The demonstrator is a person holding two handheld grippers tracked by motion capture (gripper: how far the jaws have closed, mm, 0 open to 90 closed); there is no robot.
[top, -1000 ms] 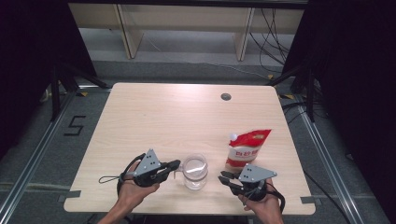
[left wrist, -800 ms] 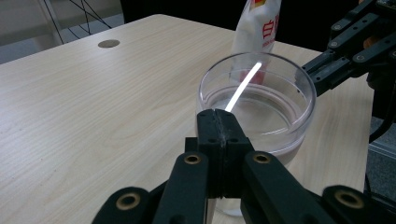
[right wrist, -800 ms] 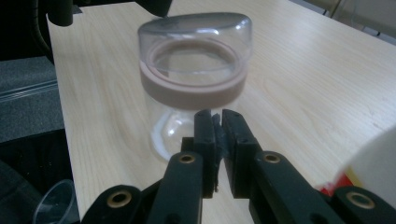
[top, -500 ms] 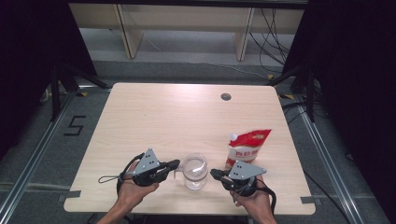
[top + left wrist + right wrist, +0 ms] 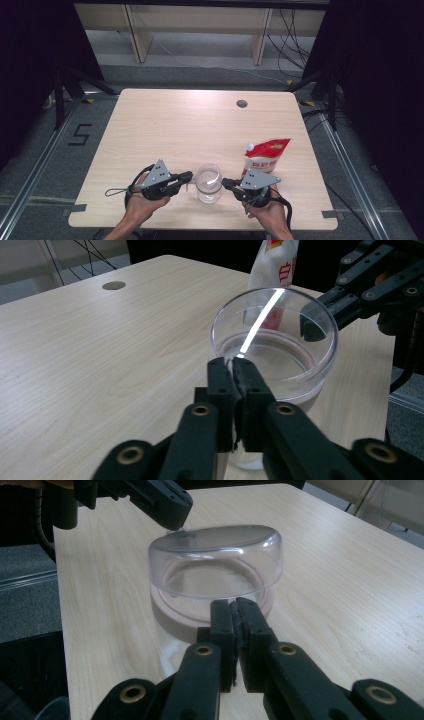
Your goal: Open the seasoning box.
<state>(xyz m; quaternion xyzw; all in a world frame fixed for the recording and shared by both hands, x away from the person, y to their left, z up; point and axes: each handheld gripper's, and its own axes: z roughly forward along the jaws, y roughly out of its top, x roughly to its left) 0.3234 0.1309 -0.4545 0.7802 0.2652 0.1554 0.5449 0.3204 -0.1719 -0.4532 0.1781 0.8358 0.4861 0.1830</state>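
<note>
A clear cup [image 5: 208, 182] [image 5: 272, 340] [image 5: 215, 570] stands upright near the table's front edge, between my two grippers. From the left, my left gripper [image 5: 190, 175] [image 5: 232, 362] points at its near rim. Its jaws have just been opening slightly, with a thin slit and nothing I can make out between them. From the right, my right gripper [image 5: 224, 181] [image 5: 232, 602] points at the cup's wall, jaws shut and empty, tips at or just short of it. Each gripper view shows the other gripper at the cup's far rim.
A red and white pouch [image 5: 265, 155] [image 5: 277, 260] stands just behind the right gripper. The wooden table [image 5: 175, 125] has a round cable hole [image 5: 242, 103] at its far side. Black frames and shelving stand beyond the table.
The right gripper has moved left, from beside the pouch up to the cup. The left gripper and the cup have stayed put.
</note>
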